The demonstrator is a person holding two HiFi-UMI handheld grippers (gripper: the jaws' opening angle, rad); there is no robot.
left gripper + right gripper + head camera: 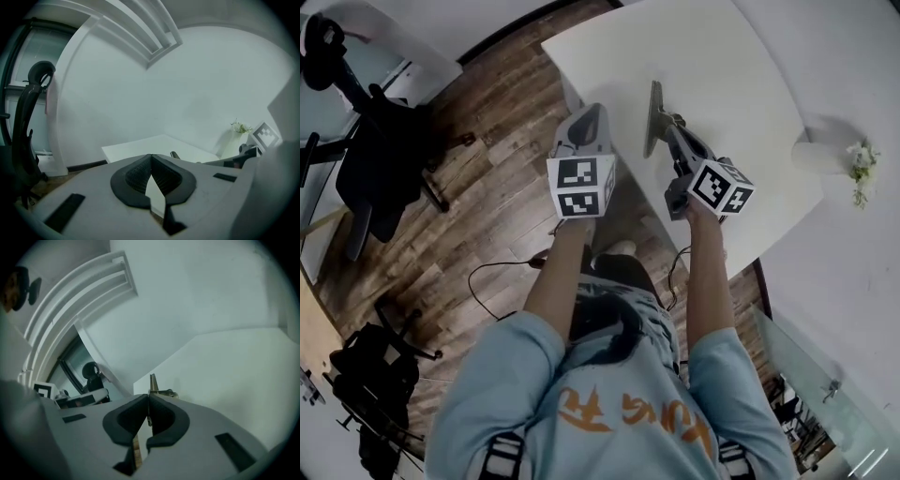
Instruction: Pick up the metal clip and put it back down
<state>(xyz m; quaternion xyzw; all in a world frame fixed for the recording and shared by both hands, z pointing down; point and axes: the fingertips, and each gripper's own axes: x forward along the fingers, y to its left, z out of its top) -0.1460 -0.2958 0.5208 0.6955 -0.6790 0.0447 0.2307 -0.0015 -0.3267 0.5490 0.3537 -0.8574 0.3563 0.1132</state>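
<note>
The metal clip [653, 116] is a thin grey plate with wire handles, standing on edge over the near part of the white table [722, 66]. My right gripper [667, 124] is shut on it. In the right gripper view the clip [153, 383] juts up past the closed pads of the right gripper [148, 398], one wire handle beside it. Whether the clip touches the tabletop cannot be told. My left gripper [592, 112] hovers at the table's near left corner, a little left of the clip. The left gripper [150, 157] is shut, with nothing between its pads.
A white vase with small flowers [859, 169] stands at the table's right edge, and the vase [240, 127] shows in the left gripper view too. A black office chair [384, 159] and cables [502, 272] are on the wooden floor to the left.
</note>
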